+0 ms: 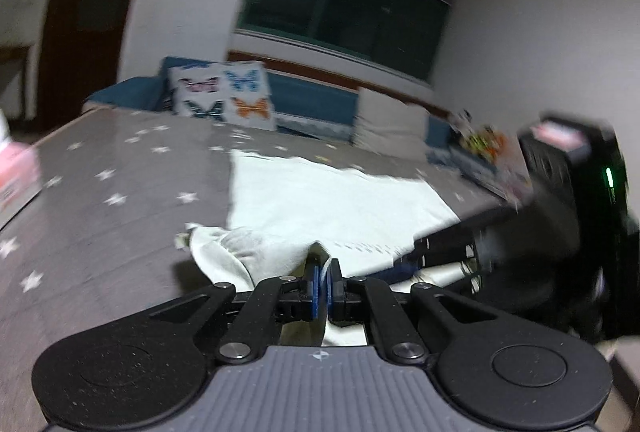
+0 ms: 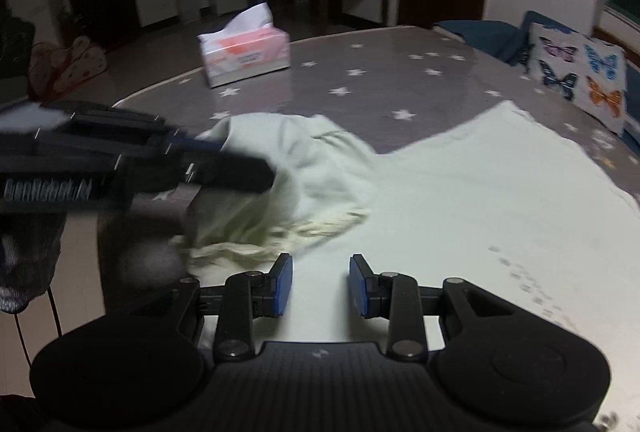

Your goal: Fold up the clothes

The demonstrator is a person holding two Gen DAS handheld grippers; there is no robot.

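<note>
A white garment (image 1: 332, 200) lies spread on a grey star-print table cover (image 1: 120, 172). My left gripper (image 1: 322, 272) is shut on a bunched edge of the white garment, with cloth pinched between its blue pads. In the right wrist view the garment (image 2: 460, 200) fills the middle, with a rumpled sleeve part (image 2: 304, 168) at the left. My right gripper (image 2: 320, 282) is open just above the cloth, nothing between its blue pads. The left gripper (image 2: 224, 164) shows blurred at the left there, holding the rumpled part. The right gripper body (image 1: 568, 200) shows blurred in the left wrist view.
A pink tissue box (image 2: 244, 50) stands on the far side of the table. A butterfly-print pillow (image 1: 224, 96) and a plain cushion (image 1: 390, 128) rest on a blue sofa (image 1: 304, 100) behind the table. A dark window (image 1: 344, 12) is beyond.
</note>
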